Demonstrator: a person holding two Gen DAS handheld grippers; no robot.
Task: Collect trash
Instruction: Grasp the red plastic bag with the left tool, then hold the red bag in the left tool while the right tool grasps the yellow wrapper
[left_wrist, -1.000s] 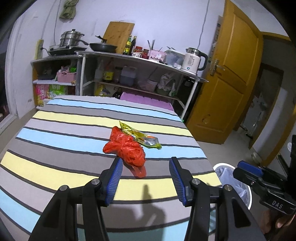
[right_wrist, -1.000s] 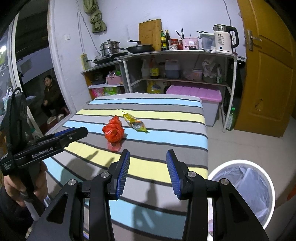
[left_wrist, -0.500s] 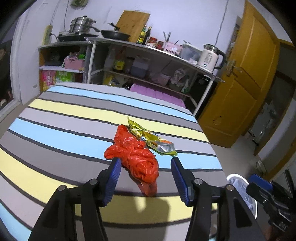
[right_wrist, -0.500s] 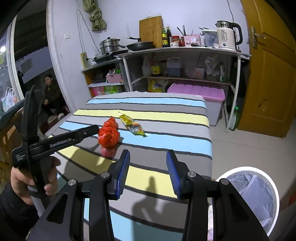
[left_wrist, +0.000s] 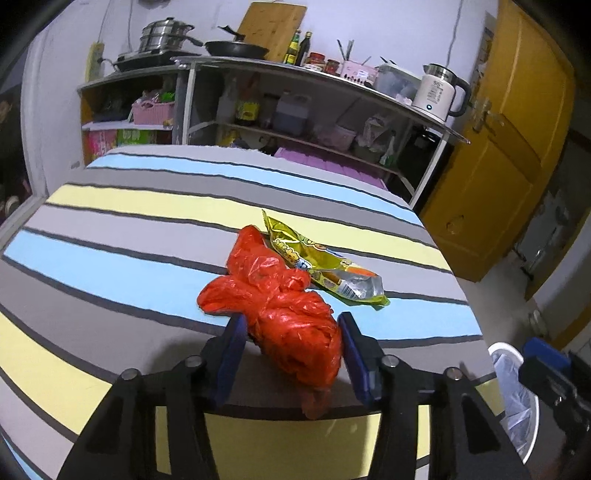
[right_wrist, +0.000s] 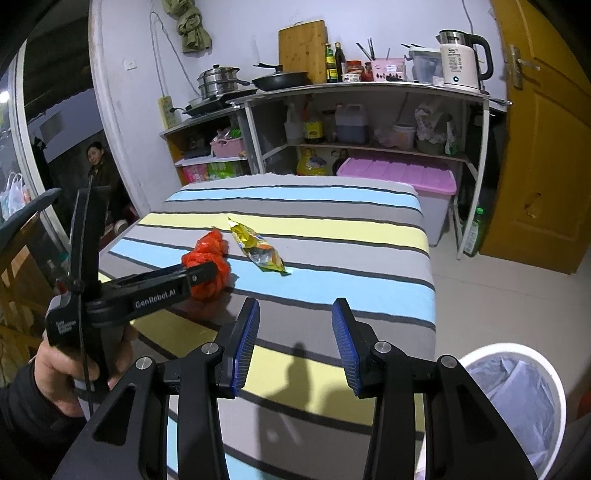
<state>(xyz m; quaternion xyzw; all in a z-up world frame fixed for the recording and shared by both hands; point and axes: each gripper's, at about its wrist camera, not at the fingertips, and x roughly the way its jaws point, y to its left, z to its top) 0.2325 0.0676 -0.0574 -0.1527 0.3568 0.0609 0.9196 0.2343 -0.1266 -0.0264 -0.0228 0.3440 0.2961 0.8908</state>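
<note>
Lying crumpled near the middle of the striped table (left_wrist: 110, 258), the red plastic bag (left_wrist: 280, 306) is judged light, soft and slippery: thin film that will collapse under pressure and may slide out if only a loose fold is pinched. The bunched, knotted mass at its near end is the best place to be gripped. That mass is flanked by the blue pads of the left gripper (left_wrist: 291, 350), whose jaws stand spread either side with the film at or nearly at the pads, not yet clamped. Touching the bag's far side, a yellow snack wrapper (left_wrist: 321, 269) lies flat. The right gripper (right_wrist: 295, 343) is held wide with nothing between its jaws, above the near right corner, beside the white lined trash bin (right_wrist: 517, 402).
</note>
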